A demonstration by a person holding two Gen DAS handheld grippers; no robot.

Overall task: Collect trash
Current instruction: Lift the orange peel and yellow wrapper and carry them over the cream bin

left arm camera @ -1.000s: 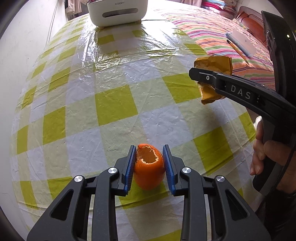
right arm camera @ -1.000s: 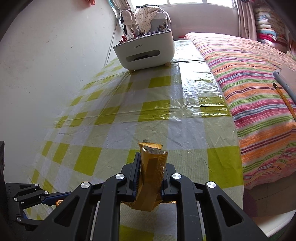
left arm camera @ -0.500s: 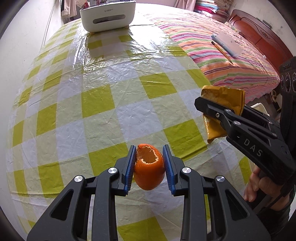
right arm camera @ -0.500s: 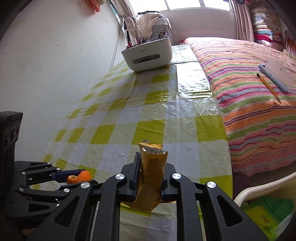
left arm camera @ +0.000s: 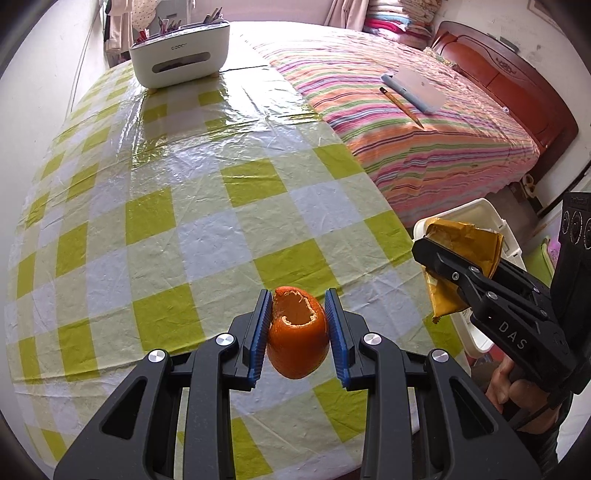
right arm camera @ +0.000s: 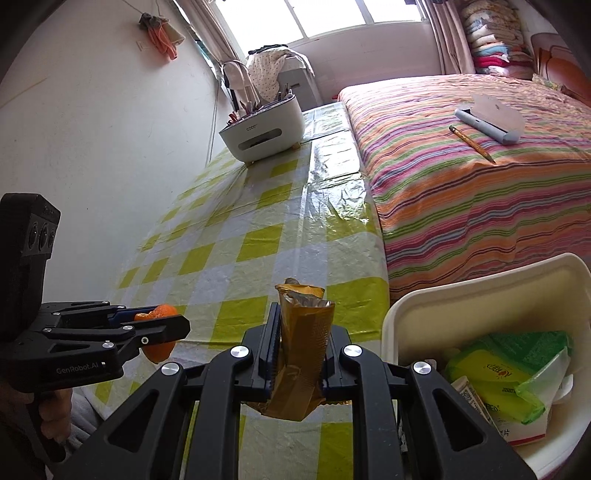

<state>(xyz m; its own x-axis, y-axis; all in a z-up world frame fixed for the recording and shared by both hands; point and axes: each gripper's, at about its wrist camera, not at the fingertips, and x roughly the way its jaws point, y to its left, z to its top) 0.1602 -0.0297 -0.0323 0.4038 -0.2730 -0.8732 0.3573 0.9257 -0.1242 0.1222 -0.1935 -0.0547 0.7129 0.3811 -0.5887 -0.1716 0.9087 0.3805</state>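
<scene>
Each fisheye camera rides close behind its own gripper's fingers — the left looks steeply down onto the checked table (left arm camera: pixel 184 206), the right more shallowly along it toward the window (right arm camera: pixel 347 14) — both sharing table, bed (left arm camera: pixel 424 140) and white organizer (right arm camera: pixel 264 131).

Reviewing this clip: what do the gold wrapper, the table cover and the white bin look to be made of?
Gold wrapper: likely metallised plastic film, given its crinkled, glossy skin and silvery inside at the torn mouth.
Table cover: checked cloth, seemingly under clear plastic sheet, given the wrinkles and bright glare.
White bin: probably moulded plastic, with a smooth, matte, rounded rim.
</scene>
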